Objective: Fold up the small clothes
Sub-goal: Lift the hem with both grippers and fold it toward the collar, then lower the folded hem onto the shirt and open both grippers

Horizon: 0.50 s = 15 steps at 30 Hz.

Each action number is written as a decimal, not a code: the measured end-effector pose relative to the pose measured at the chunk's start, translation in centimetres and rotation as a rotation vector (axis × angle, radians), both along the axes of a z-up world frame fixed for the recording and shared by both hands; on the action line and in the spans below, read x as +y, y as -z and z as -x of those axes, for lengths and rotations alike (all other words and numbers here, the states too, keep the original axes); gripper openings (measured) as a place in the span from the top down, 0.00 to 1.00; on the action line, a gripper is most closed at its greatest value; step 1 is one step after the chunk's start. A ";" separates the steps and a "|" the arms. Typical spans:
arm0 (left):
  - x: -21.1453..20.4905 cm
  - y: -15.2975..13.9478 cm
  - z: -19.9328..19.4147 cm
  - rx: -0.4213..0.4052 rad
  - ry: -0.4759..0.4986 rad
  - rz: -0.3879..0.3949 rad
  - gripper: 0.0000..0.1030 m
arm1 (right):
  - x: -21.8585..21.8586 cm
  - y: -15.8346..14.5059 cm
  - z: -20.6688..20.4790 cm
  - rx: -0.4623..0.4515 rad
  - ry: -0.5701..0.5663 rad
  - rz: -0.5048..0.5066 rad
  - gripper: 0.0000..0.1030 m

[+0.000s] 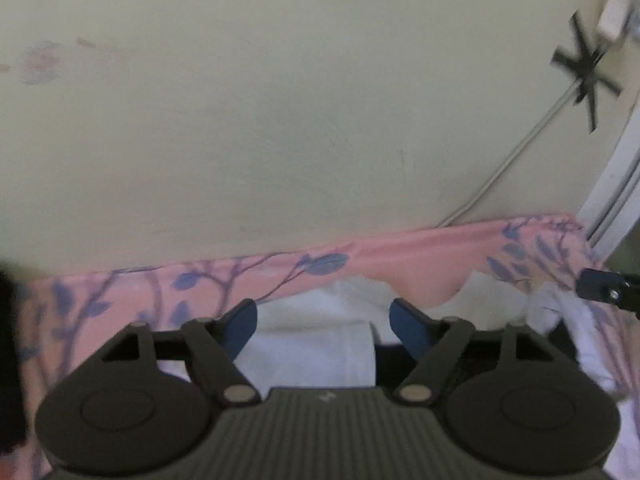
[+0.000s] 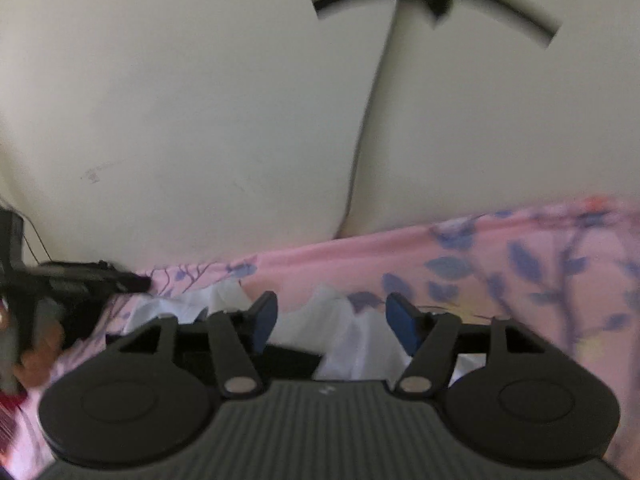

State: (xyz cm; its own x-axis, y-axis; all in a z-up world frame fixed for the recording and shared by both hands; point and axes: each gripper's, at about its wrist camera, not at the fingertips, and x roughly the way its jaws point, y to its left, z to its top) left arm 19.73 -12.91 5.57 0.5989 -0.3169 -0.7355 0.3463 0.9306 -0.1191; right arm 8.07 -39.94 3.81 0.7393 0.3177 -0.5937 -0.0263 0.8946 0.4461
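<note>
A small white garment (image 1: 320,340) lies crumpled on a pink sheet with blue leaf print (image 1: 160,284). My left gripper (image 1: 324,324) is open, its blue-padded fingers (image 1: 244,324) spread over the white cloth. My right gripper (image 2: 332,320) is also open, low over the same white garment (image 2: 340,332) and the pink sheet (image 2: 520,272). The right gripper's tip (image 1: 600,284) shows at the right edge of the left wrist view. The left gripper (image 2: 80,280) shows at the left of the right wrist view, with the hand holding it.
A pale cream wall (image 1: 280,120) rises right behind the pink sheet. A grey cable (image 1: 500,168) runs down it from a black star-shaped mark (image 1: 584,68). A white frame (image 1: 616,184) stands at the right. The wall has a vertical seam (image 2: 368,120).
</note>
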 end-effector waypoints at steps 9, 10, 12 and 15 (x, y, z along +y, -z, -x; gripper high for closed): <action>-3.9 6.2 -3.8 0.129 0.006 -0.008 0.67 | 3.8 5.3 -7.7 0.157 -0.116 0.035 0.59; -4.2 6.1 -3.3 0.096 0.015 -0.040 0.82 | 4.3 5.0 -7.4 0.149 -0.145 0.033 0.80; -4.1 5.5 -2.4 0.083 0.035 -0.037 0.86 | 5.4 4.2 -6.3 0.113 -0.170 0.076 0.84; -2.7 2.8 0.4 0.016 0.046 0.013 0.87 | 6.4 1.4 -3.7 0.026 -0.181 0.134 0.85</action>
